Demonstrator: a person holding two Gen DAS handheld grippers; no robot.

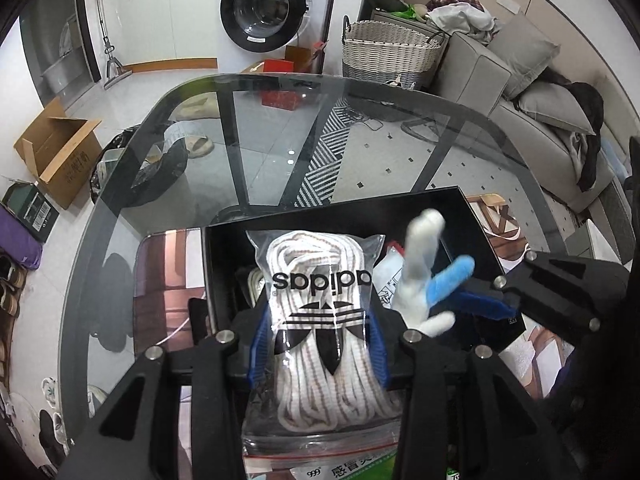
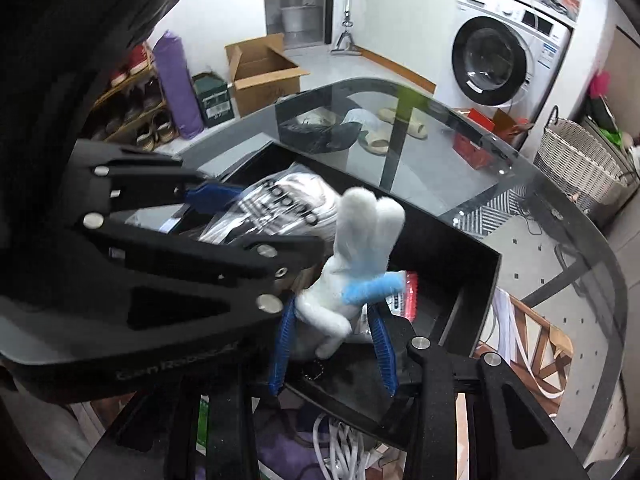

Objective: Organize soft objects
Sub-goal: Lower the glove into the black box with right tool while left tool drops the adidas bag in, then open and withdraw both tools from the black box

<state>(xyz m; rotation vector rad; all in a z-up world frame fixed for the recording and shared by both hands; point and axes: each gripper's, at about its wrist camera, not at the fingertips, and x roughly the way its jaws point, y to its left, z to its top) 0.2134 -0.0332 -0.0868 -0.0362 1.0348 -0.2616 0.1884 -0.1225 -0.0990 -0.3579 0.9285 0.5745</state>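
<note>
Left jaws: my left gripper (image 1: 318, 344) pinches a bag of white laces (image 1: 320, 320).
Right jaws: my right gripper (image 2: 334, 344) pinches a toy hand (image 2: 352, 264).
Hidden: the black box (image 2: 476, 276) has stuff I can't make out.

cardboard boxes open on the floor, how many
1: the open cardboard box sits on the floor left of the glass table, also in the right wrist view. Others may be hidden.

- One clear bag of white laces (image 1: 320, 312), at 6 o'clock.
- One white-and-blue plush toy (image 2: 352, 268).
- One black box (image 1: 472, 232) on the glass bench (image 1: 280, 152).
- One wicker basket (image 1: 390, 52), at 1 o'clock.
- One washing machine (image 1: 266, 12), at 12 o'clock.
- One open cardboard carton (image 1: 60, 152), at 9 o'clock.
</note>
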